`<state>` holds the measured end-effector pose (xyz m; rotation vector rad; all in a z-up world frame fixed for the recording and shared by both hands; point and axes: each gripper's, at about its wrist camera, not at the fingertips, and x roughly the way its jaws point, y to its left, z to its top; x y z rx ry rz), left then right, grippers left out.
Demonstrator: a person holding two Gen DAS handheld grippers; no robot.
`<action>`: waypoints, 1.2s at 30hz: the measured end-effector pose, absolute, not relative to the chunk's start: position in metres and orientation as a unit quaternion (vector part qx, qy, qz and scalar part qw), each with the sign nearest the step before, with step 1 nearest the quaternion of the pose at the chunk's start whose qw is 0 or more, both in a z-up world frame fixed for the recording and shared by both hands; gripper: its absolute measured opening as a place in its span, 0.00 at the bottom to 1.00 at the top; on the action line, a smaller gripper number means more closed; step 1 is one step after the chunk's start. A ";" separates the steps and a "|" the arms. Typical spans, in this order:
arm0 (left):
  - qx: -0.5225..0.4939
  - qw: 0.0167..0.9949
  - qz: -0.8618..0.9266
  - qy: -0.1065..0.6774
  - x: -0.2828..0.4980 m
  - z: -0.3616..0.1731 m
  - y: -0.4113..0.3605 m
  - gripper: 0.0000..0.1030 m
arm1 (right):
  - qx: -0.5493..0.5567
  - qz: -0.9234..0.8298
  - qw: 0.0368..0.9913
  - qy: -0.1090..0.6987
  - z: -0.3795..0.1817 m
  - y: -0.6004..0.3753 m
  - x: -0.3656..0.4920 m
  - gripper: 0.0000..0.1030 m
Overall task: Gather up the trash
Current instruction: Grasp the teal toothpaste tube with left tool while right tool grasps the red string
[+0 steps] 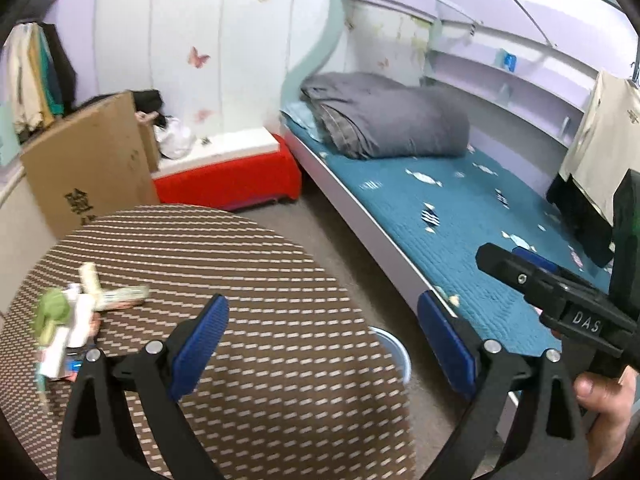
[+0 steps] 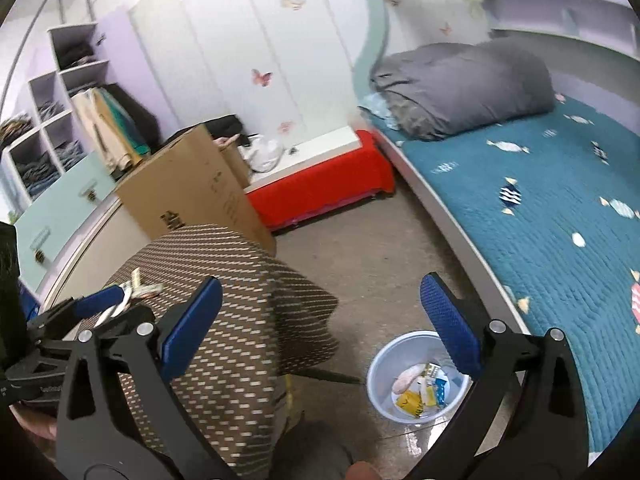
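Note:
Several pieces of trash (image 1: 76,316), wrappers and a green crumpled piece, lie at the left of the round table with the brown striped cloth (image 1: 240,280). My left gripper (image 1: 324,344) is open and empty, above the table's right part. A light blue bin (image 2: 416,380) stands on the floor between table and bed, with several wrappers inside; its rim shows in the left wrist view (image 1: 394,346). My right gripper (image 2: 320,324) is open and empty, above the floor over the bin. It also shows from the side in the left wrist view (image 1: 532,268).
A bed with a teal quilt (image 2: 540,200) and a folded grey blanket (image 1: 384,116) runs along the right. A cardboard box (image 1: 88,176) and a red bench (image 1: 228,180) stand behind the table. Shelves with clothes (image 2: 44,128) are at far left.

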<state>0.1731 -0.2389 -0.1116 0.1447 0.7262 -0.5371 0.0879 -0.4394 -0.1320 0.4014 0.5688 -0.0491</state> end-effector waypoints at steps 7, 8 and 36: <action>0.036 0.918 -0.226 0.324 0.162 -0.093 -0.170 0.92 | 0.163 0.025 0.945 0.281 -0.116 -0.381 0.099 0.94; 0.034 0.920 -0.219 0.322 0.161 -0.093 -0.160 0.92 | 0.159 0.033 0.945 0.284 -0.116 -0.373 0.102 0.94; -0.027 0.930 0.009 0.365 0.196 -0.158 0.064 0.92 | -0.143 0.259 0.862 0.411 -0.199 -0.142 0.211 0.76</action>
